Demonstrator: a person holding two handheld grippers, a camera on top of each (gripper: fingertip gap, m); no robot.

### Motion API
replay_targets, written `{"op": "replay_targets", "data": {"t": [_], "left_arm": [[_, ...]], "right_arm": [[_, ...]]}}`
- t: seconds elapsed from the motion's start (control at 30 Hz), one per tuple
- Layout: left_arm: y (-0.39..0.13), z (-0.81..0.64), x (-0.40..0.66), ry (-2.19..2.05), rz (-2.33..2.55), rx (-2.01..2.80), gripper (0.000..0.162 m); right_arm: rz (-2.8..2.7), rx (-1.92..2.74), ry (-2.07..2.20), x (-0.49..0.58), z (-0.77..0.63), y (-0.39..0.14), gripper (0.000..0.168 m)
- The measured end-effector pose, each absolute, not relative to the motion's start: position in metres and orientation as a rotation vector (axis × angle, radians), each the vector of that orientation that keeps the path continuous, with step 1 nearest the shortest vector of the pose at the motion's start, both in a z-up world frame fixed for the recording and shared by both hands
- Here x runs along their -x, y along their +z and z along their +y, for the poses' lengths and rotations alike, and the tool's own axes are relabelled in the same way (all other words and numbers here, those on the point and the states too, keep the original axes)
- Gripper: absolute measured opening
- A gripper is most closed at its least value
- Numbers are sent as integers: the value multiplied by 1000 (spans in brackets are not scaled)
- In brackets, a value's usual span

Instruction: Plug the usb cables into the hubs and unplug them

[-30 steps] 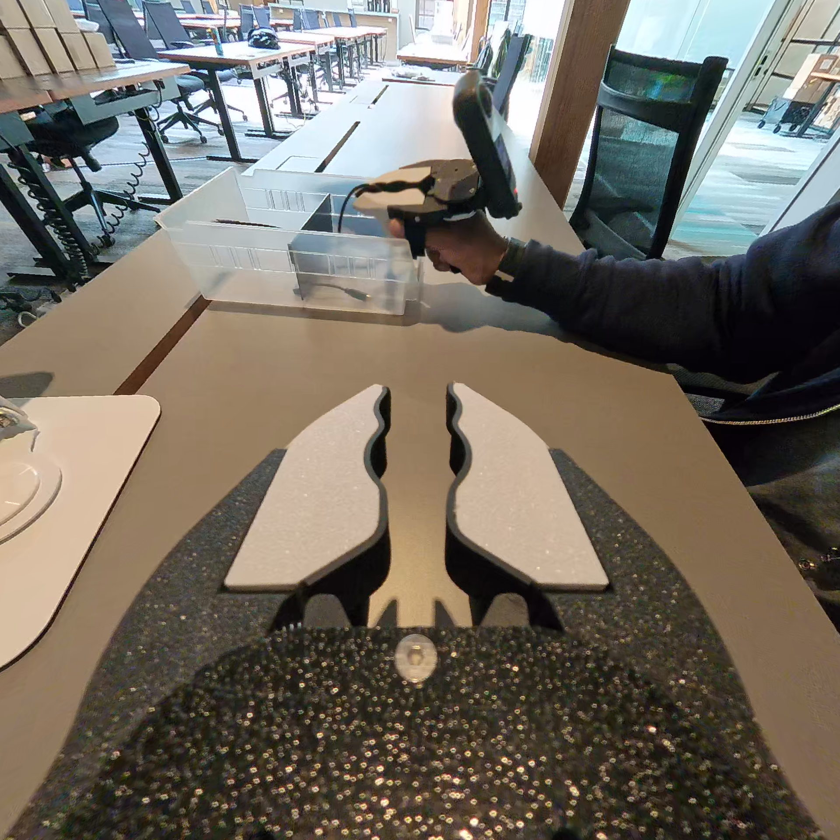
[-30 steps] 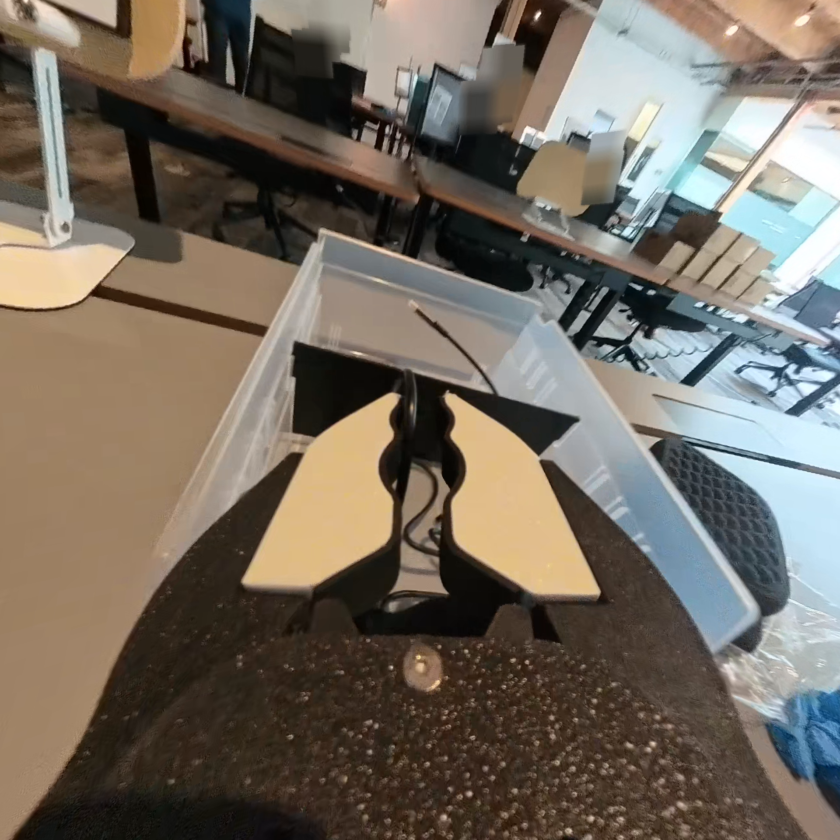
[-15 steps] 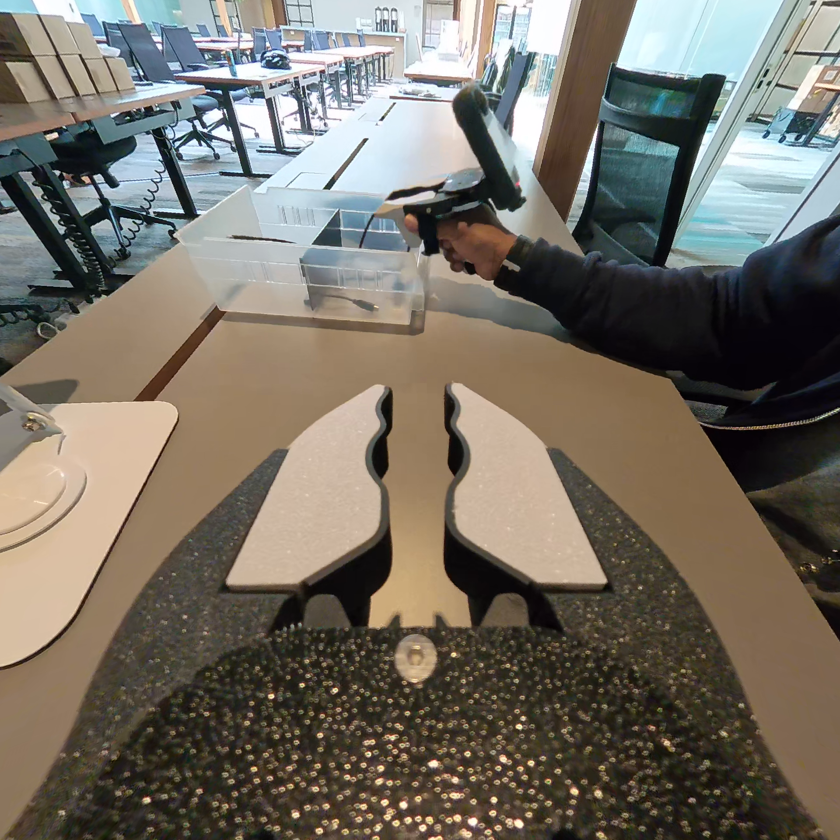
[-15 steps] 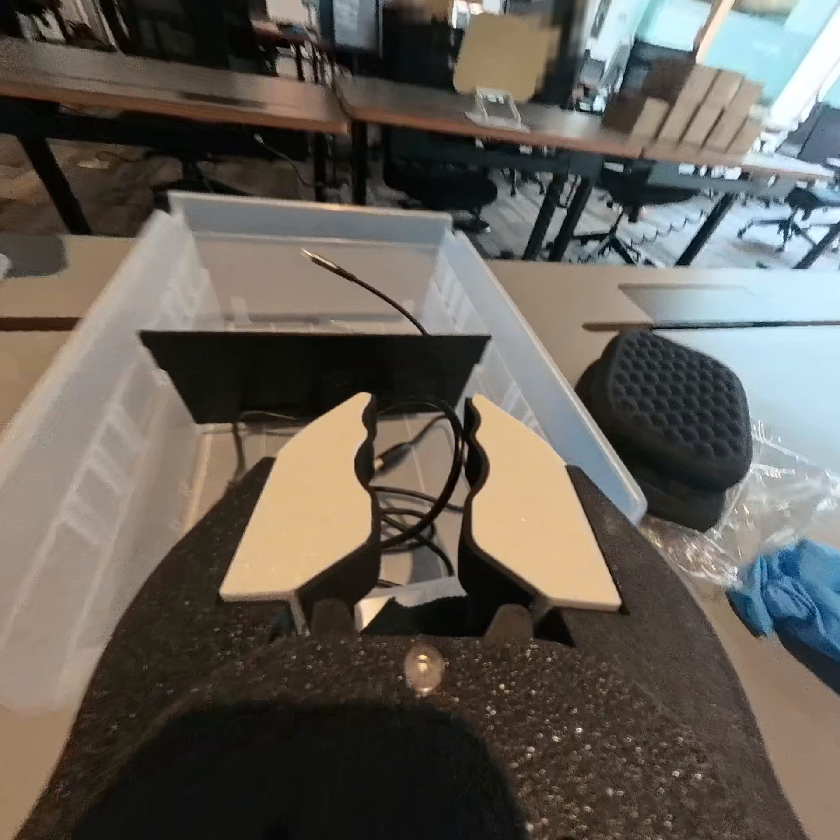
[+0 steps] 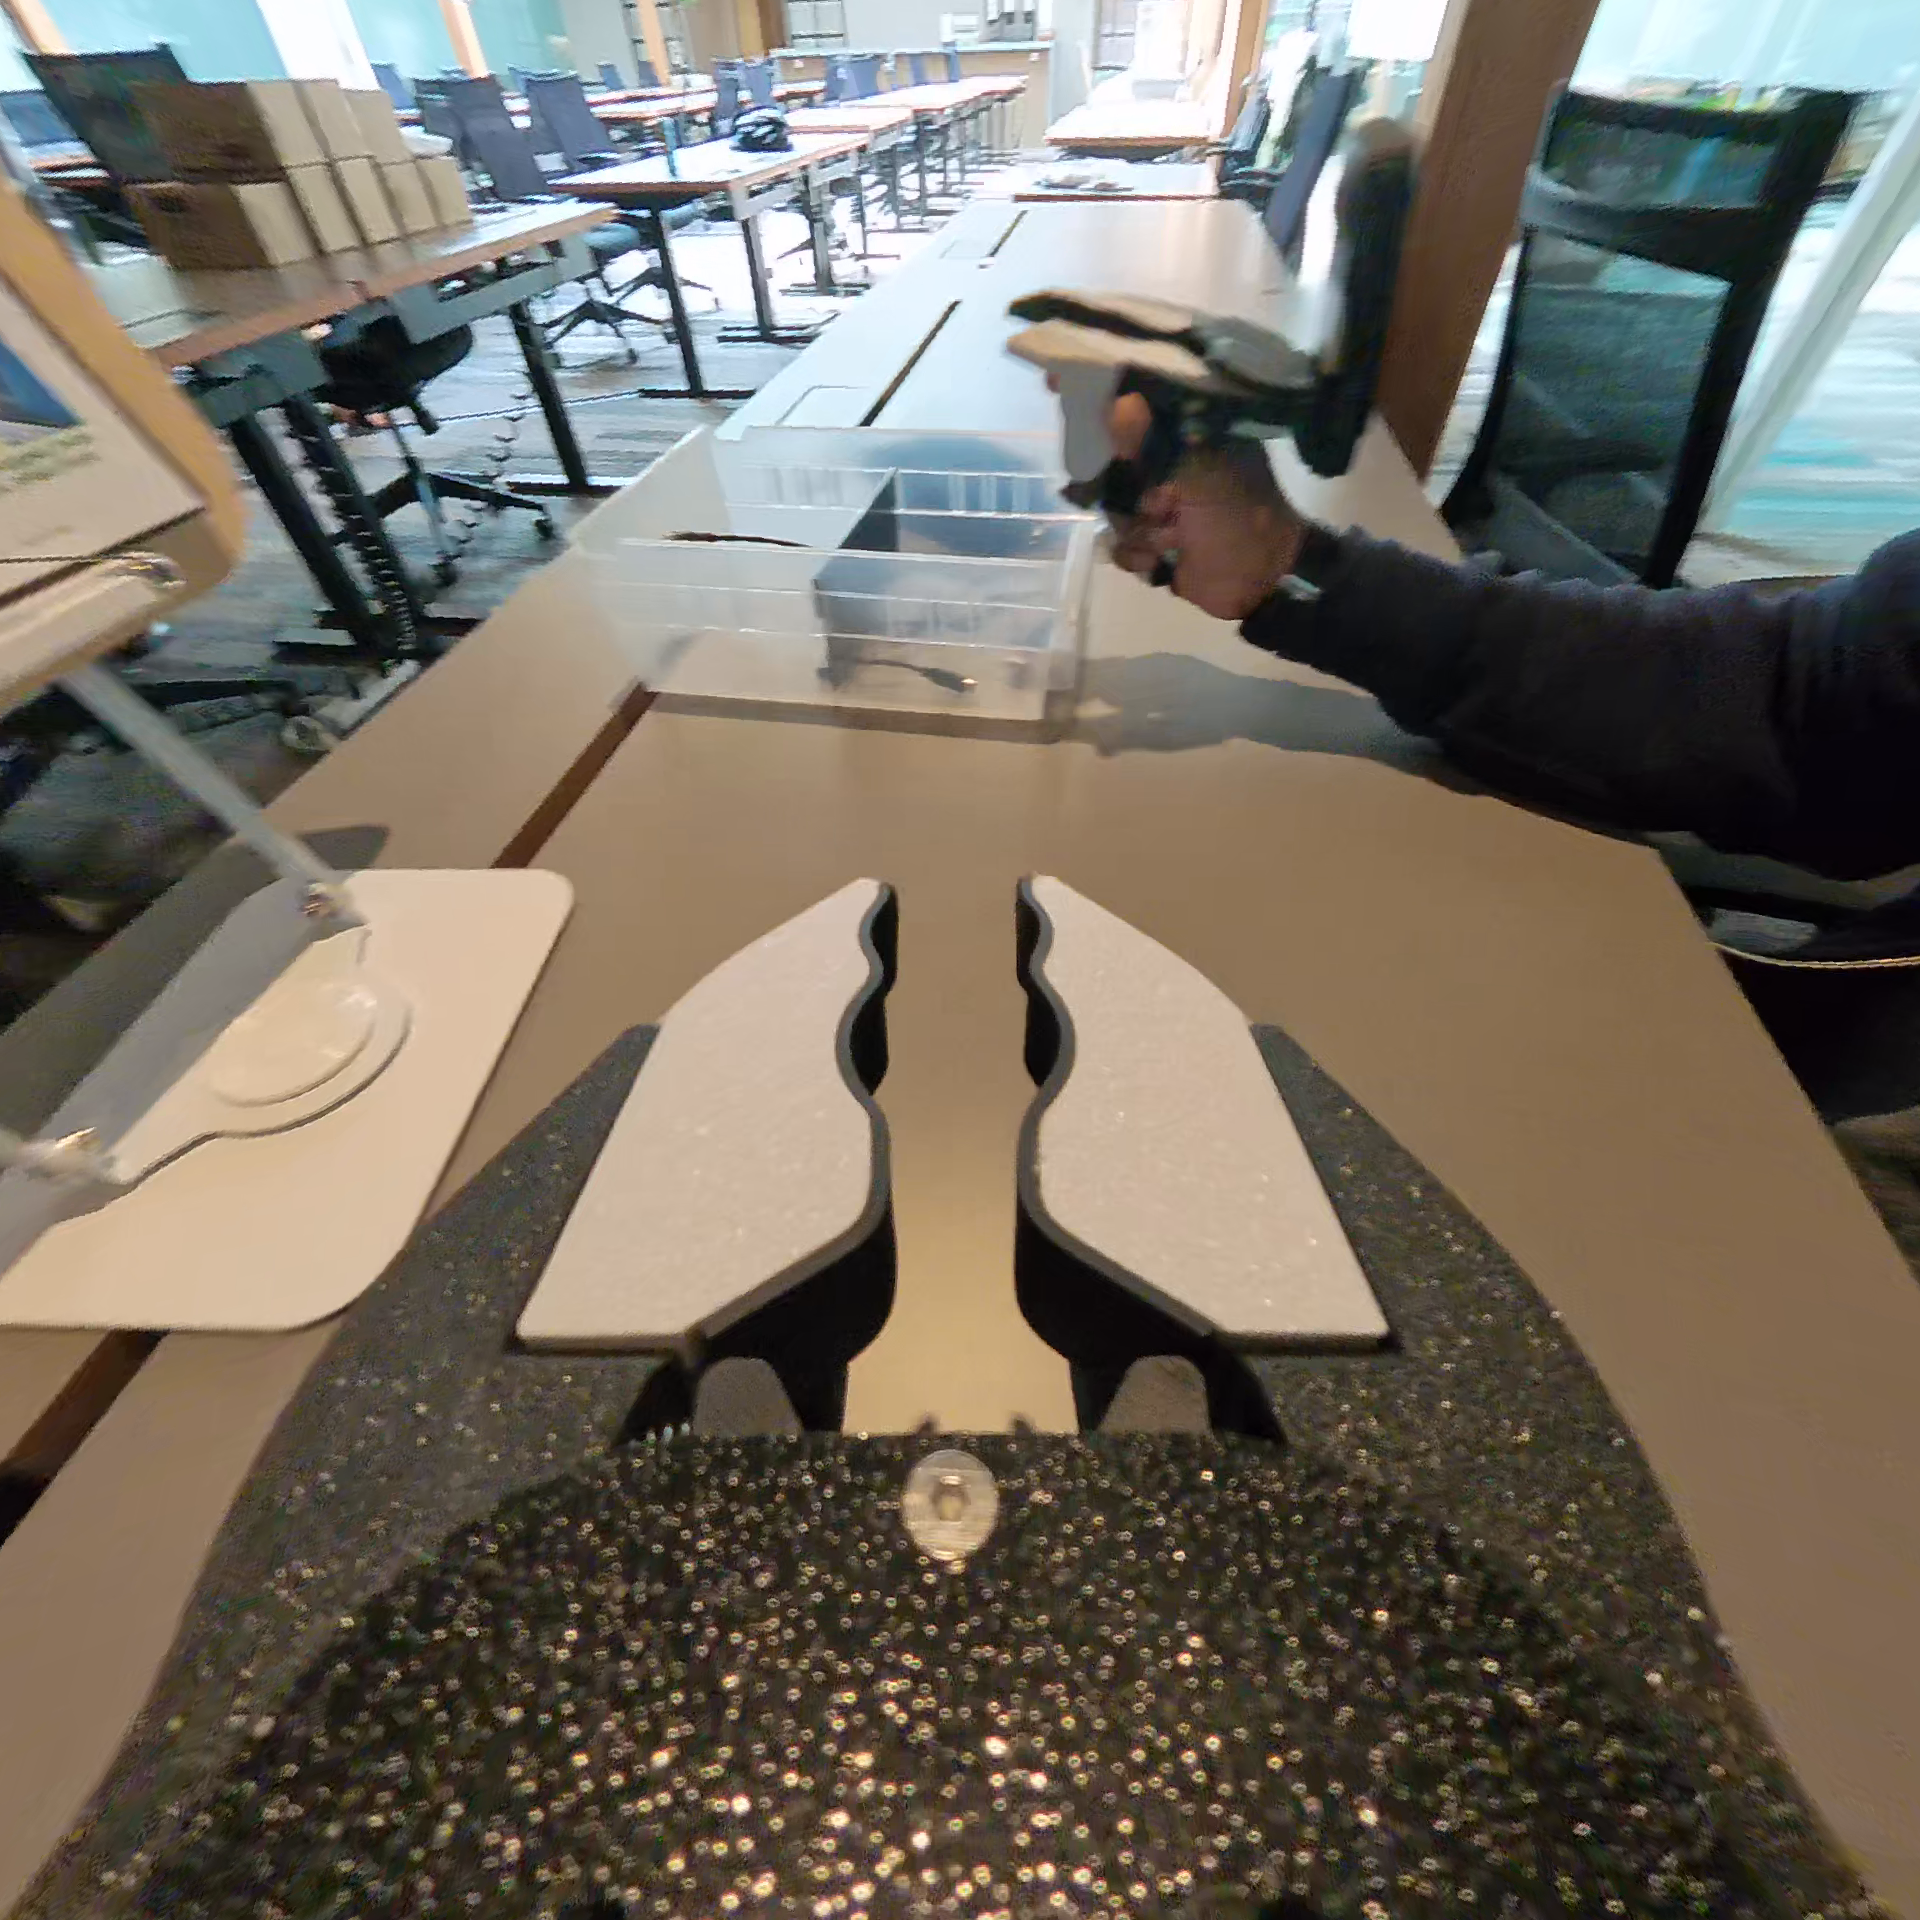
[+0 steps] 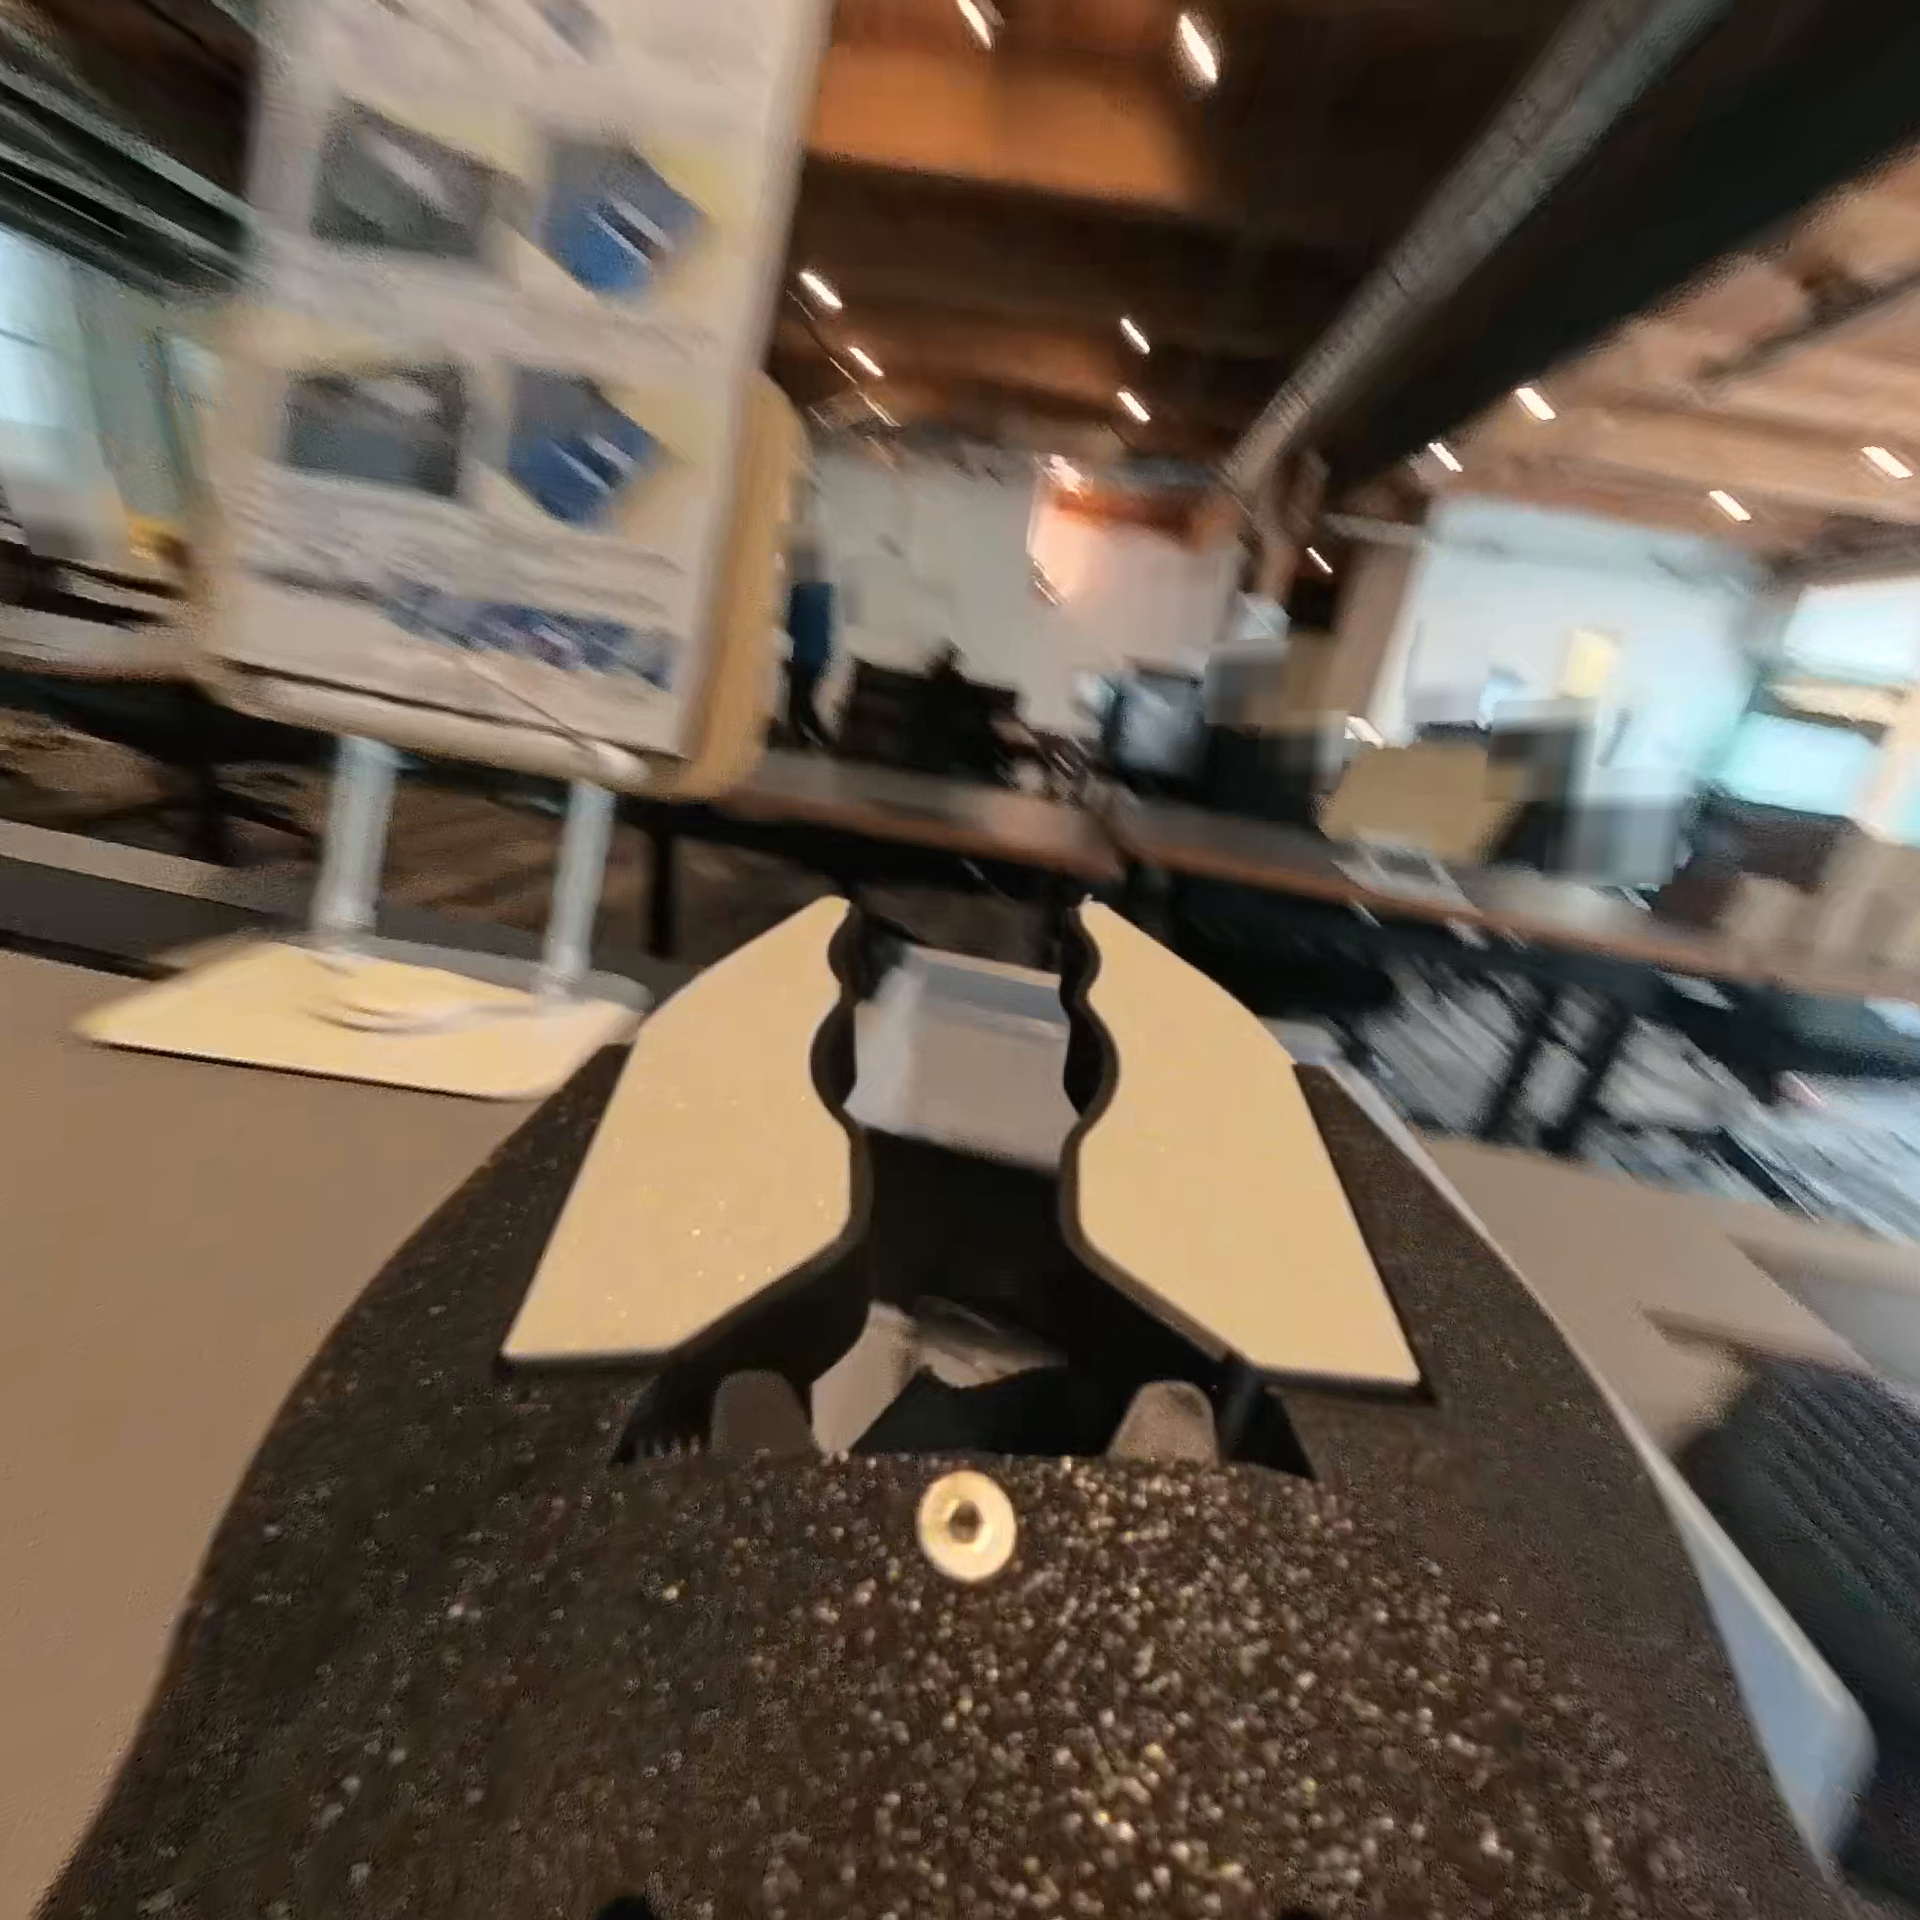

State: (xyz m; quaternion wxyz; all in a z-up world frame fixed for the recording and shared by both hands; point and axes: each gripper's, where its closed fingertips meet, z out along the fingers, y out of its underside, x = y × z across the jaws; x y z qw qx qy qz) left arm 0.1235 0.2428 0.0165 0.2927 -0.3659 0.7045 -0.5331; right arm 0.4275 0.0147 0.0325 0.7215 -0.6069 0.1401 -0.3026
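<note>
Clear bin [image 5: 831, 613] ahead; sign stand [image 5: 281, 1091] left.

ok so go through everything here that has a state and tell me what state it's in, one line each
left tongs: open, empty, low over the table.
right tongs: open, nothing gripped, raised above the bin.
clear bin: upright on the table, top open, split by a black divider.
black cable: loose on the bin floor, plug end free, not plugged in.
poster stand: upright on its white base.
black chair: unoccupied.
</note>
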Motion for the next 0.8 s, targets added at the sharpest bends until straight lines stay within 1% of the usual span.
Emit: {"op": "replay_targets", "data": {"t": [0.1, 0.17, 0.37, 0.47, 0.6, 0.7, 0.8], "left_arm": [[18, 271, -116, -1314, 1823, 1021, 21], [16, 295, -107, -1218, 1790, 1065, 22], [36, 372, -71, -1144, 1581, 1193, 23], [47, 421, -42, -1039, 1491, 1295, 28], [50, 484, 11, -909, 1332, 1497, 28], [37, 516, 51, -808, 1252, 1646, 31], [8, 539, 87, -658, 1236, 1834, 35]], "right_arm": [[53, 1265, -561, -350, 55, 55, 33], [-90, 1287, -487, -299, 89, 50, 33], [-390, 1483, -283, -181, 169, -24, 35], [-495, 1549, -283, -158, 181, -54, 35], [-554, 1597, -263, -149, 184, -73, 34], [-569, 1612, -244, -147, 185, -76, 34], [-587, 1632, -214, -143, 187, -82, 34]]}}
